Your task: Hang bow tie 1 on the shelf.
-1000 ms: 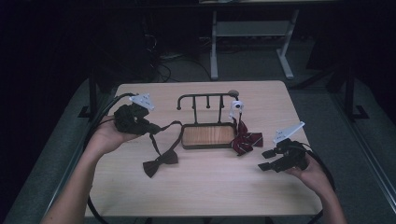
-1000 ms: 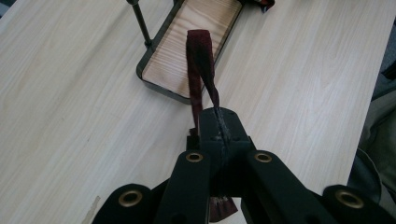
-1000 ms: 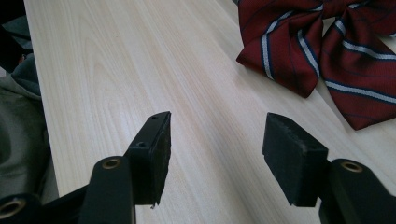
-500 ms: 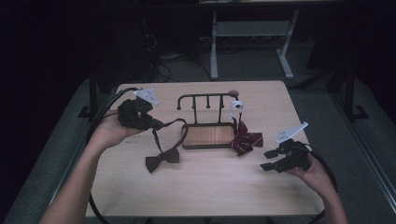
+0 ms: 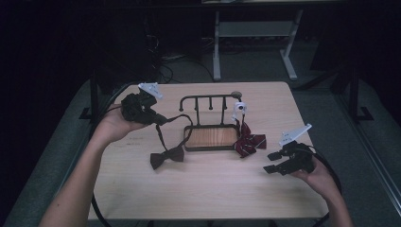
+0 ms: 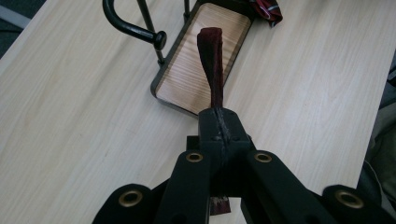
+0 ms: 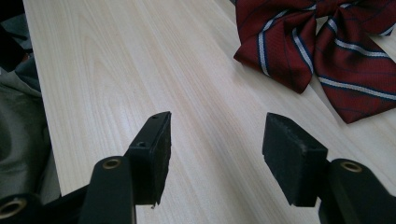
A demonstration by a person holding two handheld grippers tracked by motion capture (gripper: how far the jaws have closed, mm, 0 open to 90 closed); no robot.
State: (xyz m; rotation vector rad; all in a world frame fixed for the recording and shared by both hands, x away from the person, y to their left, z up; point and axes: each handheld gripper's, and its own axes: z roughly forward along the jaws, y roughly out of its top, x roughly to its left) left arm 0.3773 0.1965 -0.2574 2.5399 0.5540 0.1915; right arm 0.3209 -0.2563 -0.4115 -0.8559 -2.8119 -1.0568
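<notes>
My left gripper (image 5: 158, 118) is clamped on the dark bow tie's strap (image 6: 212, 65), which points straight at the little rack (image 5: 208, 100), while my right gripper (image 5: 270, 162) waits open nearby.

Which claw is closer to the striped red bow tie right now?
Right. The right claw hovers open just off the striped red bow tie, on the person's side of it. The left claw is across the wooden rack, clamped on the dark bow tie's strap.

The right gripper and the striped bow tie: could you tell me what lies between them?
Bare tabletop separates the open right gripper from the striped bow tie, seen in its own view.
</notes>
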